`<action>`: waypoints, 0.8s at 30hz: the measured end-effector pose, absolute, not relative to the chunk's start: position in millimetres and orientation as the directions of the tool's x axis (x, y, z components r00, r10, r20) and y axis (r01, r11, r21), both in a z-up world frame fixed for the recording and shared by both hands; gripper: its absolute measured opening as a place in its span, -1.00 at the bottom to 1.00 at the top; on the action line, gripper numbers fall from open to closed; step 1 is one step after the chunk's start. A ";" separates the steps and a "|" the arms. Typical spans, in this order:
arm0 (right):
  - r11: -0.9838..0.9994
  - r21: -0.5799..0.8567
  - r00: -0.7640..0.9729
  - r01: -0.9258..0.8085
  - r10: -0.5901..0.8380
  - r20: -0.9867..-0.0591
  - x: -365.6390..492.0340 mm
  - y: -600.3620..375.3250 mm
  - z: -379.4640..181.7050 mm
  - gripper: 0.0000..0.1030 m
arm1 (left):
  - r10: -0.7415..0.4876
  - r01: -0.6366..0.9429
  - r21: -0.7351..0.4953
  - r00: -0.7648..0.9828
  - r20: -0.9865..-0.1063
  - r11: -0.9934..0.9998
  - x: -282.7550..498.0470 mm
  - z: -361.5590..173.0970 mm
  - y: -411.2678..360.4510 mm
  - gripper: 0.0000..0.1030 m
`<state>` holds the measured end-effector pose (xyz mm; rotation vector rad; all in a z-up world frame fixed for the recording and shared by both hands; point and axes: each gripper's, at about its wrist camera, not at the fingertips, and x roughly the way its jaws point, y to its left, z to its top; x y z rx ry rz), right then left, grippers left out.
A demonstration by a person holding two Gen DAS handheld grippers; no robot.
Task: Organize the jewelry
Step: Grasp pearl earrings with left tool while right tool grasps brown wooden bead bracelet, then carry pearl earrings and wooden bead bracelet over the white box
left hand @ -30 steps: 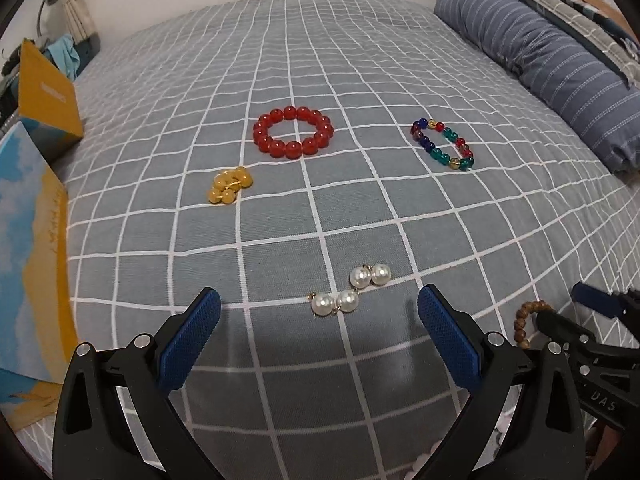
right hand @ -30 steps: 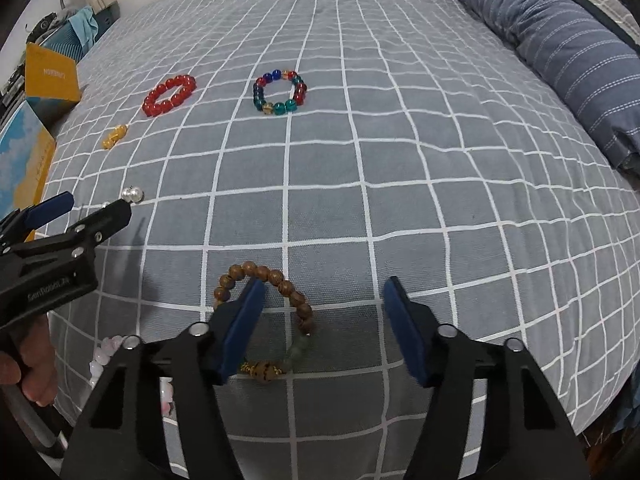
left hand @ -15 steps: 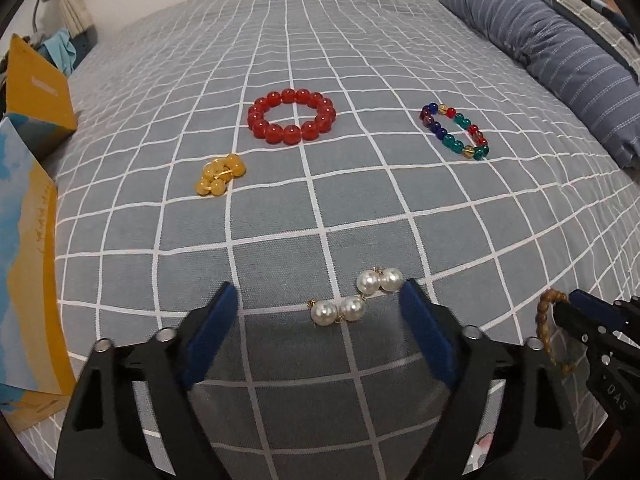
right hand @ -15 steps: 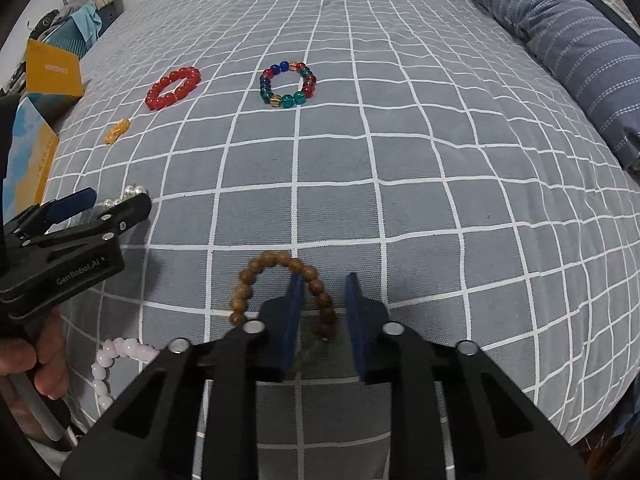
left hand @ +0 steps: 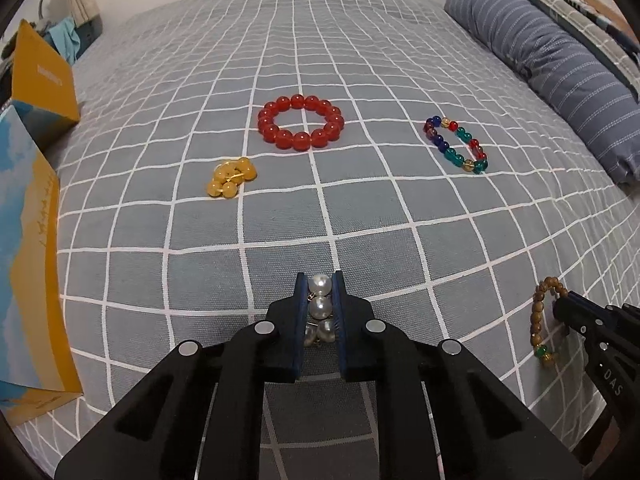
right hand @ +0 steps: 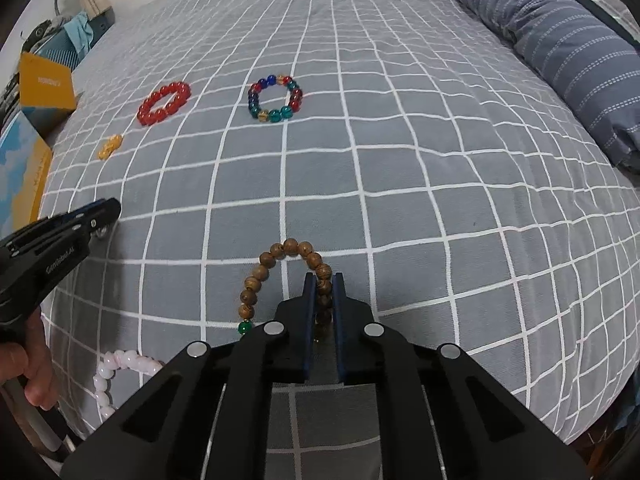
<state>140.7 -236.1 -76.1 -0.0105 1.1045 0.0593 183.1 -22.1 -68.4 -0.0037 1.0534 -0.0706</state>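
1. The left gripper [left hand: 320, 284] is clamping down on the cluster of white pearl beads [left hand: 320, 298] at bottom centre of its view, jaws nearly together.
2. The right gripper [right hand: 323, 280] is pinching one side of the brown wooden bead bracelet [right hand: 280, 254] (green bead hanging lower left), low in the middle of the frame.
3. Lying loose on the grey checked bedspread [left hand: 360, 208] mid-frame: a red bead bracelet [left hand: 301, 122], a multicoloured glass bead bracelet [left hand: 456, 145] and small yellow beads [left hand: 231, 177].
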 end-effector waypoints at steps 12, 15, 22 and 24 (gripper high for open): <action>0.998 0.053 0.507 -0.026 0.059 -0.860 139.2 -238.6 -62.9 -0.86 | -0.066 0.057 -0.044 0.502 -0.862 0.997 176.1 -58.6 -21.5 -0.79; 0.998 0.059 0.521 -0.023 0.063 -0.851 137.2 -240.0 -58.5 -0.86 | -0.069 0.061 -0.045 0.509 -0.858 0.997 174.1 -54.3 -21.6 -0.78; 0.997 0.069 0.550 -0.025 0.071 -0.832 134.7 -239.7 -50.6 -0.86 | -0.074 0.067 -0.045 0.520 -0.851 0.997 168.1 -46.1 -20.9 -0.78; 0.997 0.073 0.558 -0.026 0.076 -0.826 134.5 -239.4 -48.4 -0.86 | -0.076 0.067 -0.048 0.522 -0.849 0.997 166.8 -44.1 -20.5 -0.79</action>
